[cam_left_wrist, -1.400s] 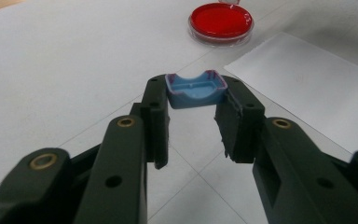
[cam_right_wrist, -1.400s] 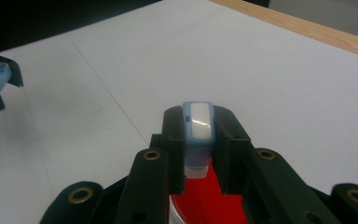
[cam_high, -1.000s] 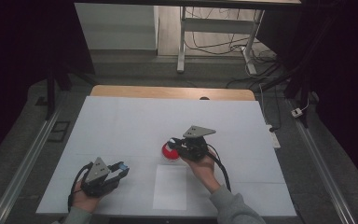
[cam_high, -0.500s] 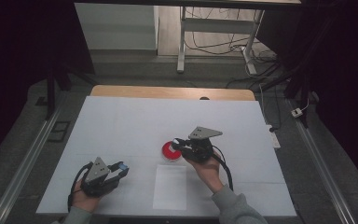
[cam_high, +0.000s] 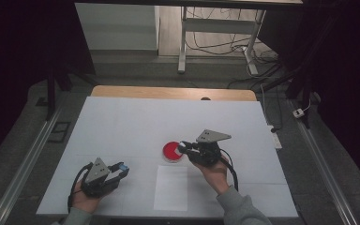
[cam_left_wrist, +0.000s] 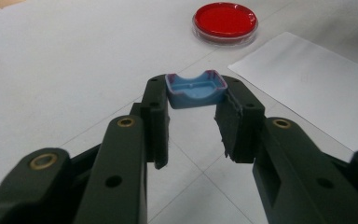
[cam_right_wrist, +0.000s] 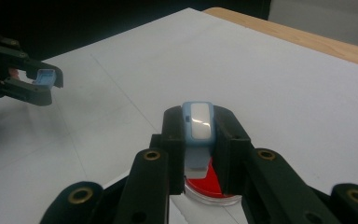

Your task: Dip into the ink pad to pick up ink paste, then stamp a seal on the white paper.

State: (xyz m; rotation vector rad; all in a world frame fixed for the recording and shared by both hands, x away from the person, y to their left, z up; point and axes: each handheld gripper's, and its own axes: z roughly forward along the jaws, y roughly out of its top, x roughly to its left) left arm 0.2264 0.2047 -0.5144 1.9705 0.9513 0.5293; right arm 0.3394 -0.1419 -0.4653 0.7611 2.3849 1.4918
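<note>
a small white-and-blue piece (cam_right_wrist: 199,128), slim and rounded at the top like a little plastic device, is pinched between the jaws of the right gripper (cam_right_wrist: 199,135) and is held just above the near edge of a red petri dish (cam_right_wrist: 212,186). its blue cap (cam_left_wrist: 196,88) (an open, shallow plastic shell with a scooped rim) is clamped at the tips of the left gripper (cam_left_wrist: 195,100), whose jaws are pressed on its two short sides.

both parts are judged to be light, stiff and smooth, so a slip is more likely than a crush; the slim piece is best gripped across its flat sides, as it is now, and the cap by its outer walls, with the hollow left free. what the slim piece actually is cannot be told with certainty from these views.

in the high view the red petri dish (cam_high: 172,151) is seen on the white table (cam_high: 122,126), just beside the right gripper (cam_high: 183,148), with a sheet of paper (cam_high: 171,187) lying near it towards the person. the left gripper (cam_high: 122,168) is held low over the table, well apart from the dish. the dish is thought to be thin-walled and fragile.
</note>
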